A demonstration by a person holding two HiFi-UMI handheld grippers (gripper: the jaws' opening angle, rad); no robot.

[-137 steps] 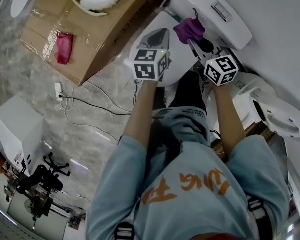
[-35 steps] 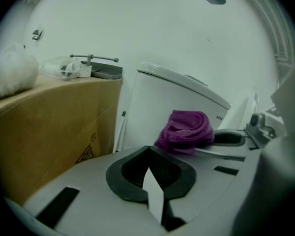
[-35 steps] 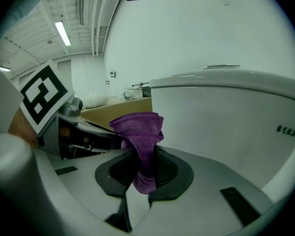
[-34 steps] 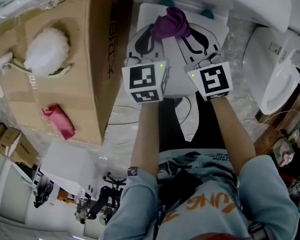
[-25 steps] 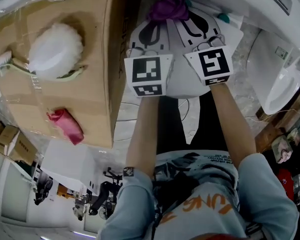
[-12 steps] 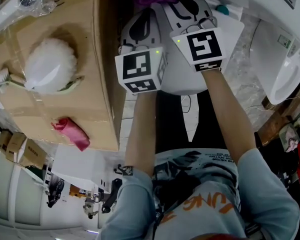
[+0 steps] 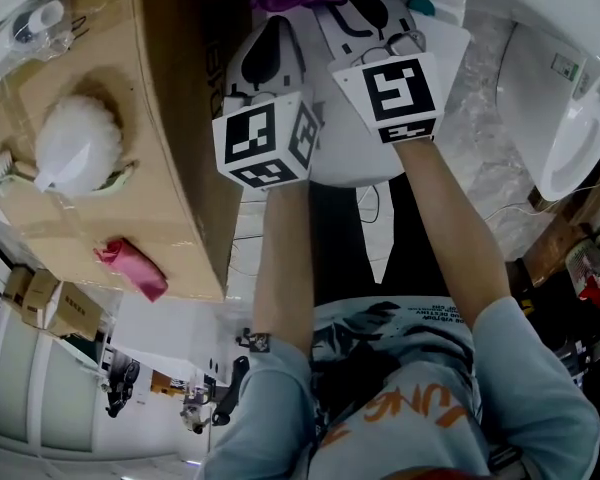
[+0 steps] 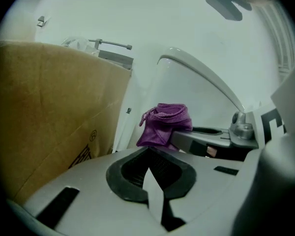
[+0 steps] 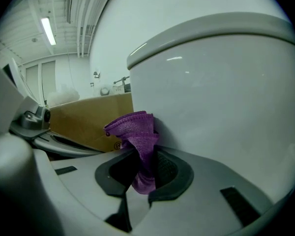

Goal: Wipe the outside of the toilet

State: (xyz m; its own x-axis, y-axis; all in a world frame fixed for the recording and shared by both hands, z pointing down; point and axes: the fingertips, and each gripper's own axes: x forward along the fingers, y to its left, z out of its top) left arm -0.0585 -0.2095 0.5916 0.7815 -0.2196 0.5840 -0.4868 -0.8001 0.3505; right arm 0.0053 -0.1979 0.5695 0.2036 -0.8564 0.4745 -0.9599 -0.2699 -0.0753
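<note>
1. Right gripper view: takes in the white toilet (image 9: pixel 226 92) across its whole right side, a curved outer wall under an overhanging edge.
2. Shows the purple cloth (image 9: pixel 136 132) bunched up against that wall and touching it, its lower end running down between the black pads.
3. Places the right gripper (image 9: pixel 144 168) just beside the toilet wall, jaws drawn narrow and clamped on the cloth.
4. Left gripper view: shows the left gripper (image 8: pixel 150 166) with its jaws closed together and nothing between them.
5. Looks along those jaws at the same purple cloth just ahead, held at the tip of the other gripper, with the toilet's white curve rising behind it.
6. Head view: sets both grippers side by side above the toilet, left one lower and nearer the box edge, with the cloth at the top edge of the frame.
7. Has a cardboard box (image 7: pixel 170 118) standing just left of the toilet, its brown side also filling the left of the left gripper view.
8. Carries on the box top a white fluffy brush (image 7: pixel 75 148) with a pale handle and, nearer the corner, a pink cloth (image 7: pixel 130 266), the two apart from each other.
9. Leaves a second white fixture (image 7: pixel 570 138) at the right edge, well apart from the grippers.
</note>
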